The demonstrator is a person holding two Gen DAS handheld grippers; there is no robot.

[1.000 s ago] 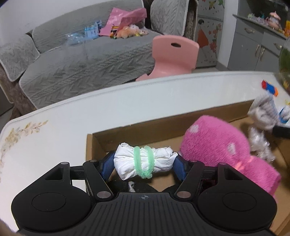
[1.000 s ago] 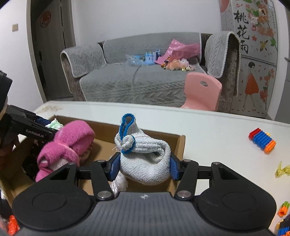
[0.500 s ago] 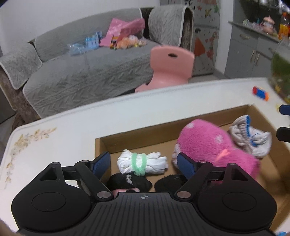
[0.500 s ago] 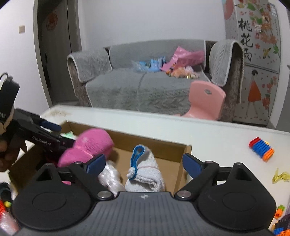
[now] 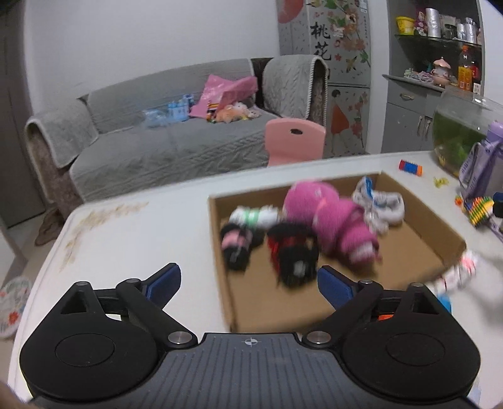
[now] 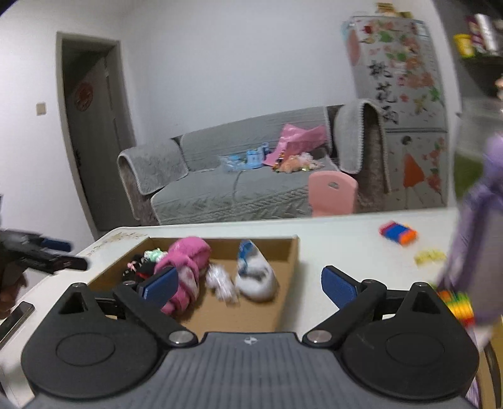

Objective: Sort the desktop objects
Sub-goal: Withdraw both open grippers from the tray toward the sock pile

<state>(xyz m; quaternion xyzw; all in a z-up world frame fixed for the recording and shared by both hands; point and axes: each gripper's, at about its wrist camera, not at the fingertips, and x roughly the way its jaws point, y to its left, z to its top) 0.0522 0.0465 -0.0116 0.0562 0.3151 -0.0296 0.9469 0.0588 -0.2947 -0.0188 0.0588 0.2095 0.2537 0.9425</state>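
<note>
One cardboard box (image 5: pixel 421 220), five sock bundles (image 5: pixel 333 220), two hand-held grippers (image 5: pixel 248 283).

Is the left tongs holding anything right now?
No, the left tongs are spread wide with nothing between them, and the sock bundles lie loose in the cardboard box.

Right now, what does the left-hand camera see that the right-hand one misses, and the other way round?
Only the left view shows the fish tank and the shelf of jars. Only the right view shows the doorway and the phone on the table edge. Both share the cardboard box, the pink sock bundle, the grey sofa and the pink chair.
</note>
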